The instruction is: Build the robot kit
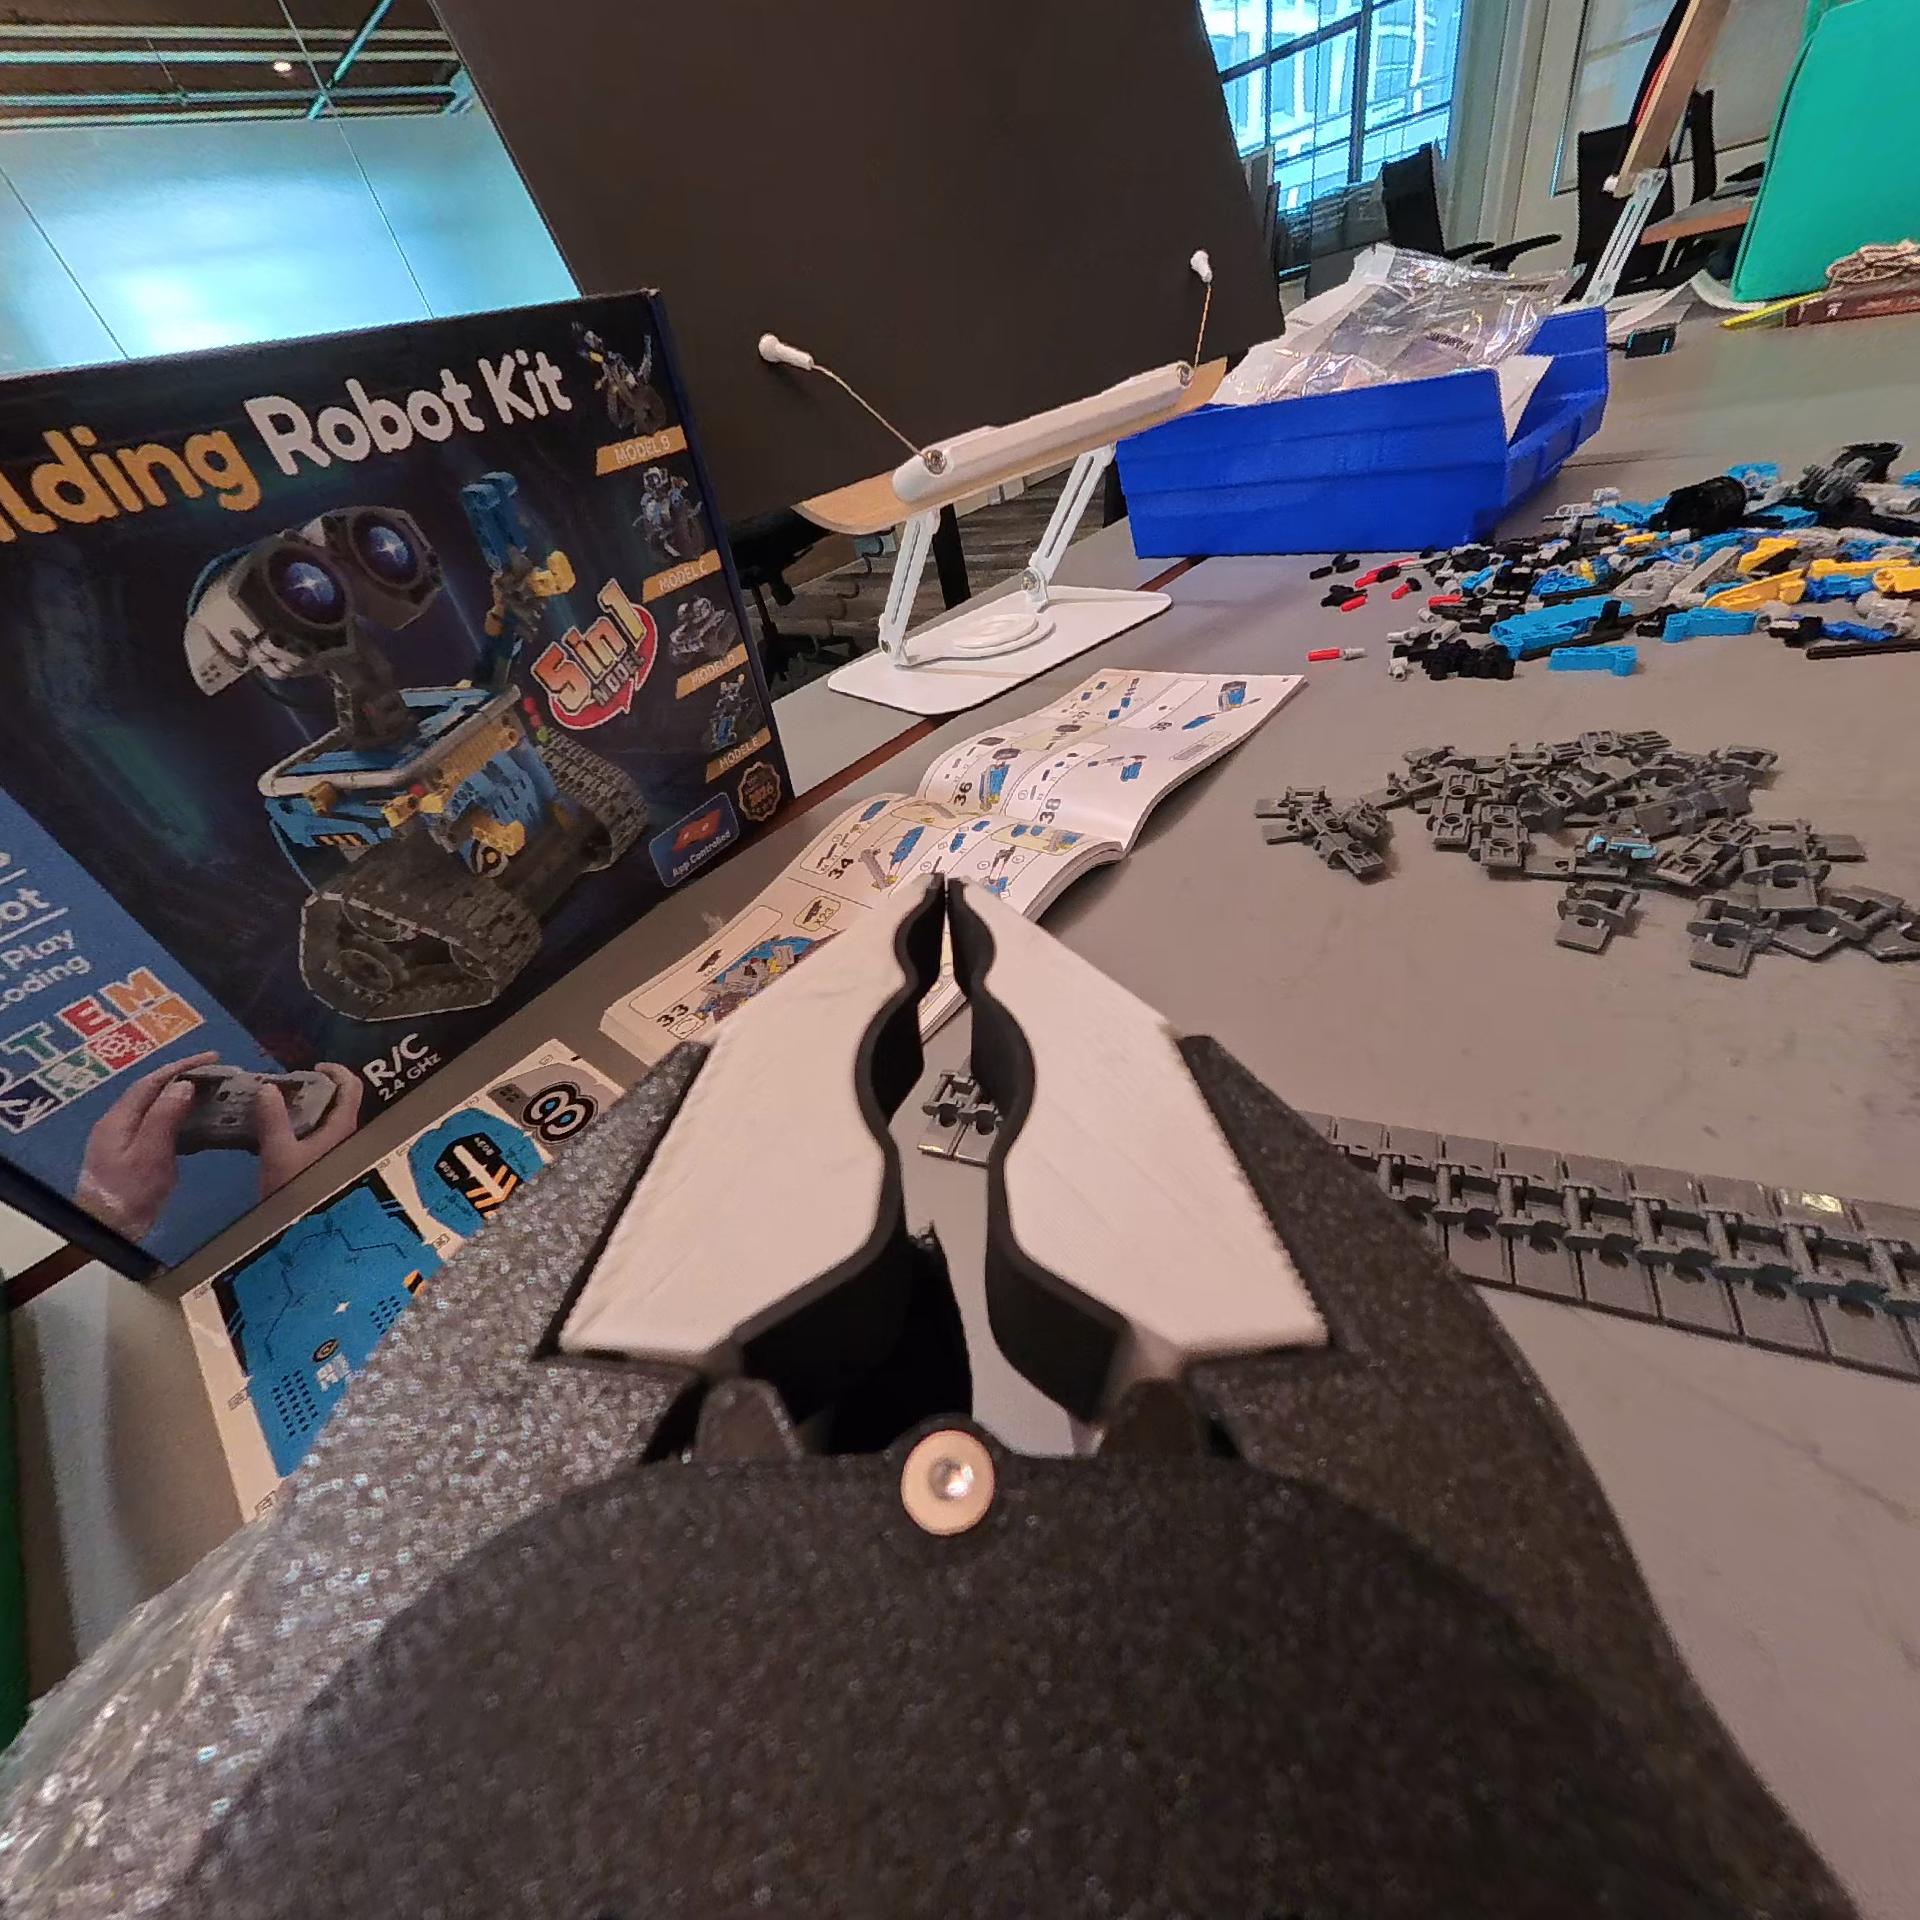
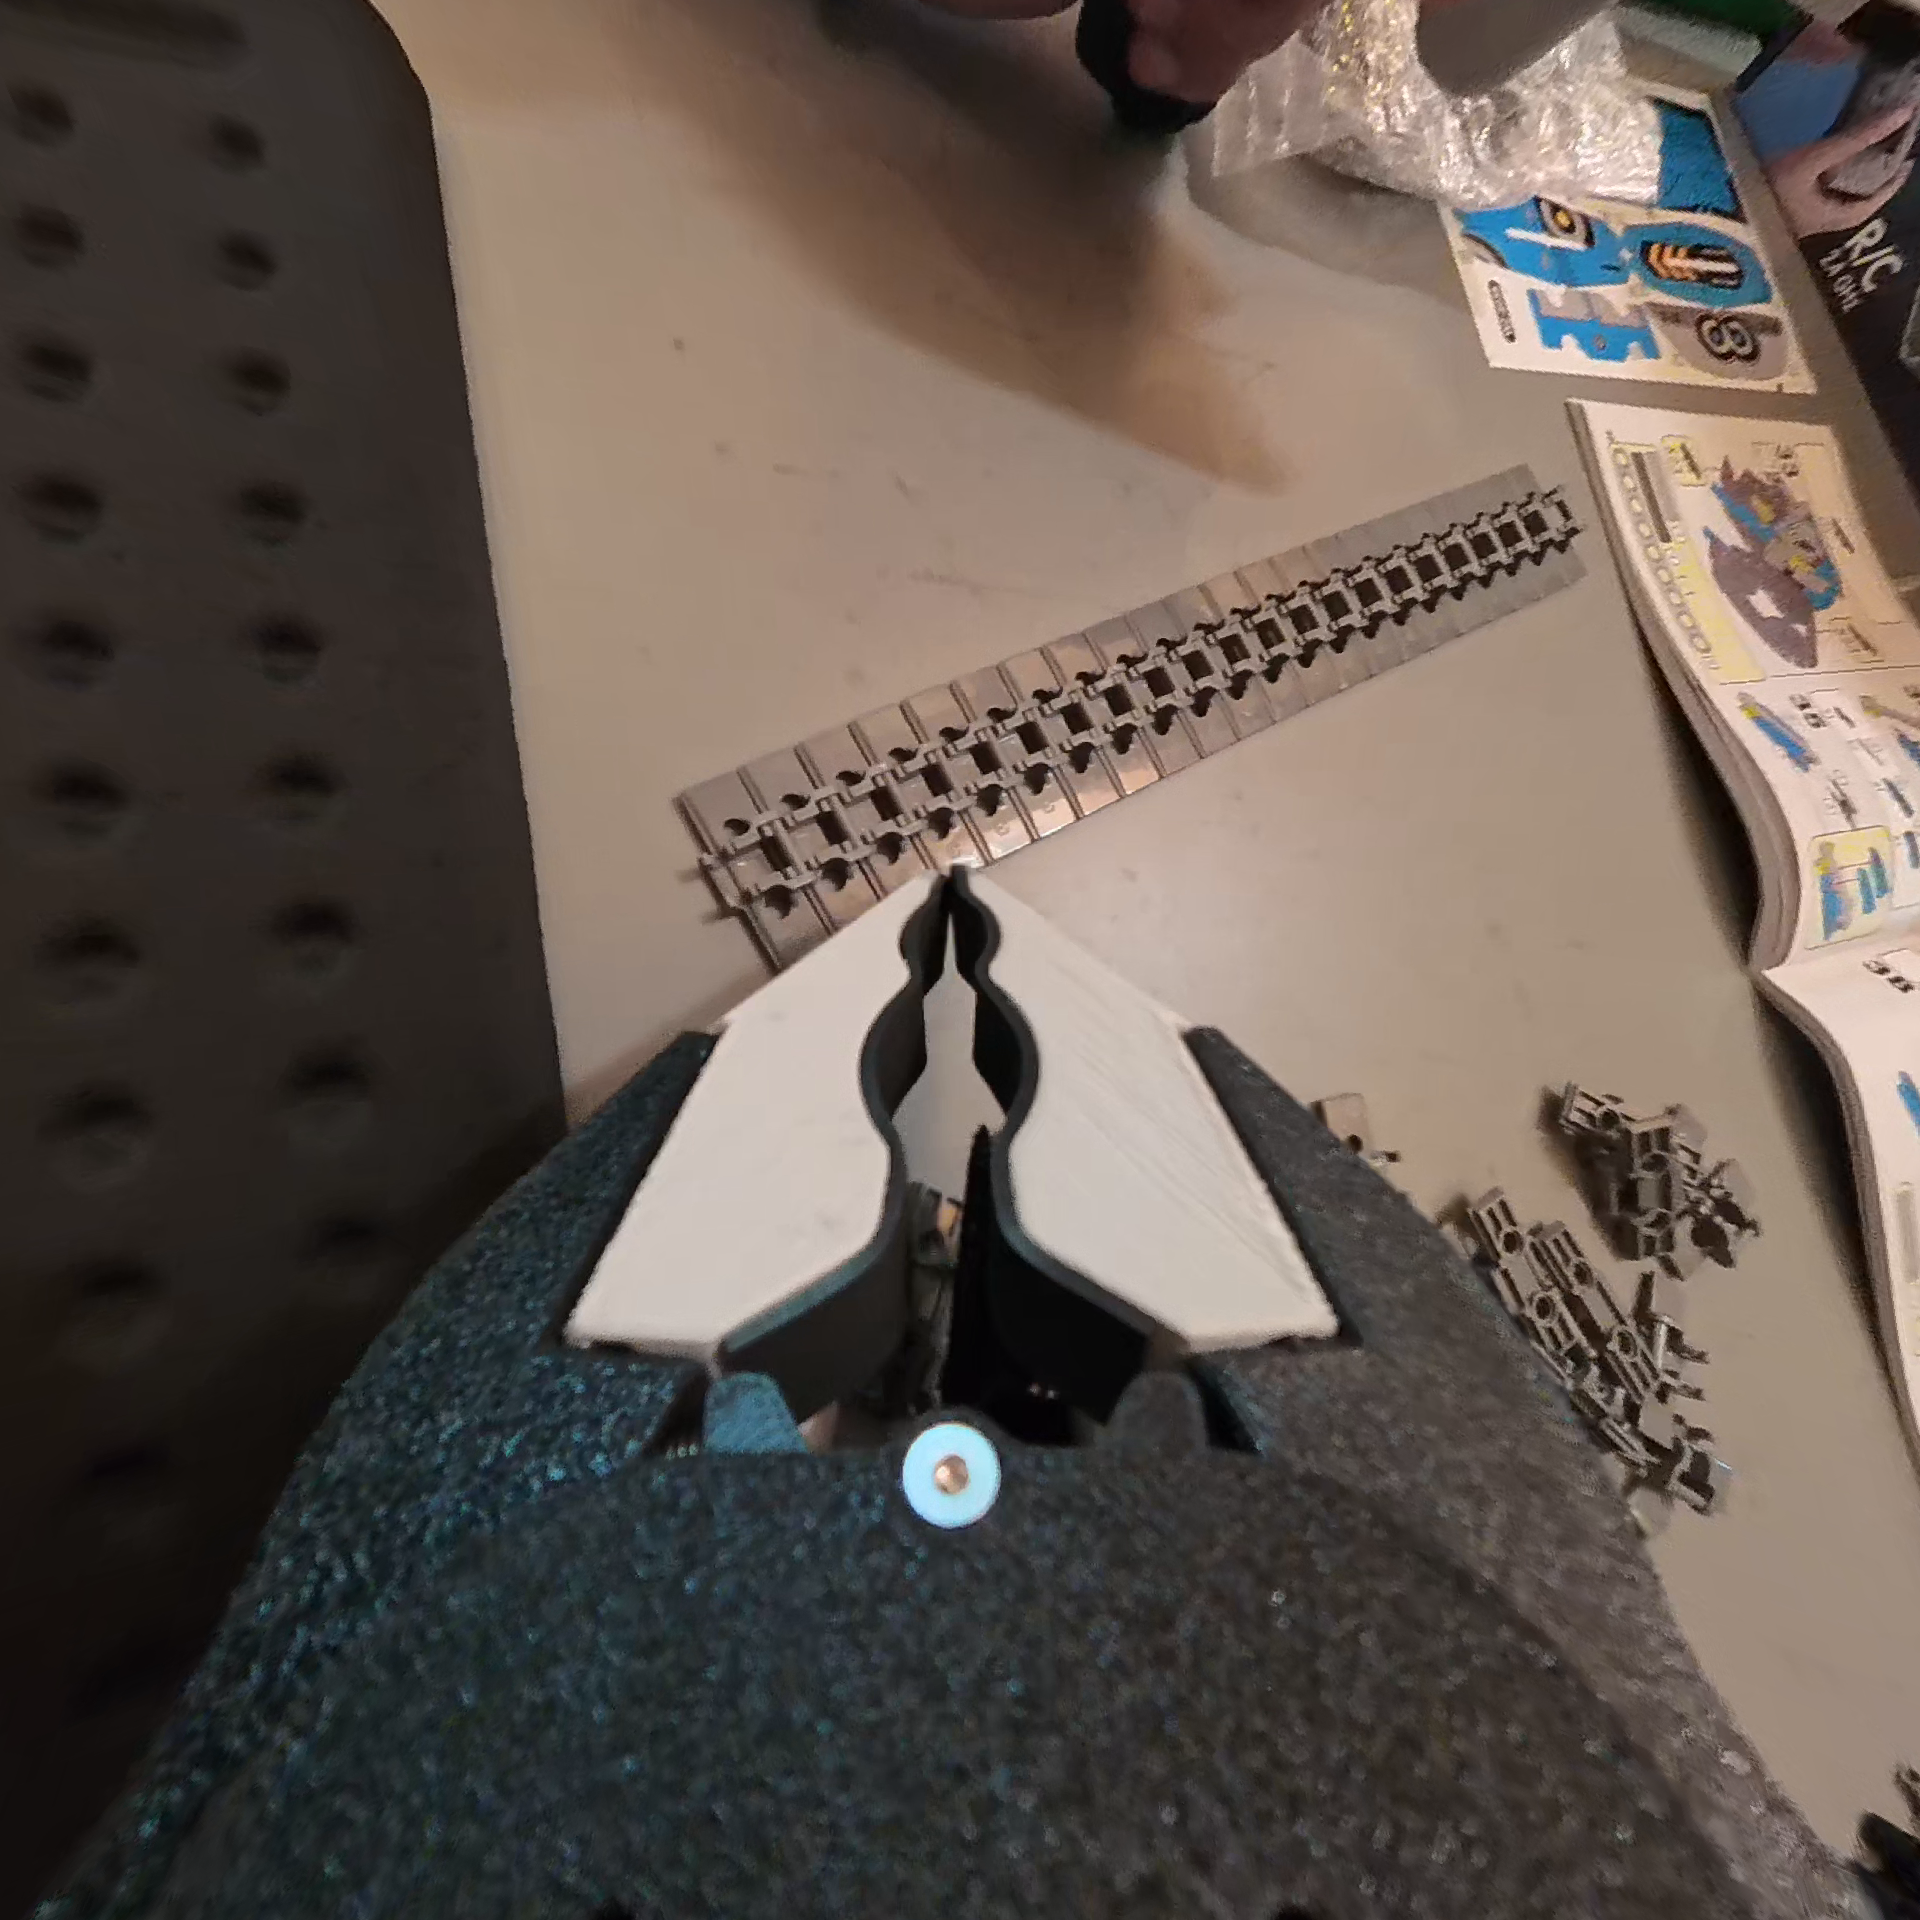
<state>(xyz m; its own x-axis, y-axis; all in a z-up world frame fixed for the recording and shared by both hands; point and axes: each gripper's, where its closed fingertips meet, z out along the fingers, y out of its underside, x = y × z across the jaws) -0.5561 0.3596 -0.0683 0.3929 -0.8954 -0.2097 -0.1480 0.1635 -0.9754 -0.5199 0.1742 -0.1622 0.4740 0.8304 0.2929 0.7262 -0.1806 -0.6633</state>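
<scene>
Hovering clenched and empty, the right gripper nears the tread strip (left gripper likewise clenched, above the instruction booklet).

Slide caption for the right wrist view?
Shut right gripper poised at the near end of a grey track strip.

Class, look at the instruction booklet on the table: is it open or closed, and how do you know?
Open. The instruction booklet lies flat on the table, two printed pages showing on either side of its spine.
</scene>
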